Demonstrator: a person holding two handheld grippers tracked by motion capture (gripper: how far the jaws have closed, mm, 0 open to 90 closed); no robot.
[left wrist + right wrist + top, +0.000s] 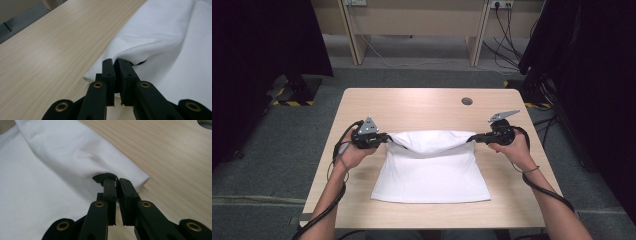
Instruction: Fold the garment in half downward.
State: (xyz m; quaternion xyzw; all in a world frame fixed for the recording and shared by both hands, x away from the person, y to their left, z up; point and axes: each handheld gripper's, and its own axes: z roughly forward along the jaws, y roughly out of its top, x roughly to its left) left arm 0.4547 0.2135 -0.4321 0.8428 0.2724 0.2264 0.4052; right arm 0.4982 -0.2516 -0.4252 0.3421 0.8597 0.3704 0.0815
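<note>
— Step in hand? Looks like a fold of the cloth (430, 167), mid-way. Far edge lifted and drawn toward the near side, a soft roll hanging between the two tools.

— Left gripper (384, 138)? Clamped on the cloth at its far-left corner; in the left gripper view, jaws pressed together with white fabric pinched at the tips (115, 65).

— And the right gripper (472, 139)? Same on the far-right corner. Closed on fabric in the right gripper view (115, 185), a bit of something dark at the pinch, too small to name.

— Where is the cloth otherwise? Flat on the table (412, 102), near the middle, lower half spread toward the near edge, upper edge raised and sagging between the grips. Hole (467, 101) in the tabletop well apart, beyond the right side.

— Next move, then? Probably carrying both corners toward the near edge together, level, then laying them down so far edge meets near edge.

— Calls for what? Even pace on both sides, so the fold line stays straight. Enough tension to keep the sag from dragging wrinkles into the lower layer, not so much as to slide the whole piece along the wood.

— Risk? Losing a corner from a thin pinch, or a skewed fold if one side leads.

— Release when? Only once corners sit on the lower layer, judged by eye.
</note>
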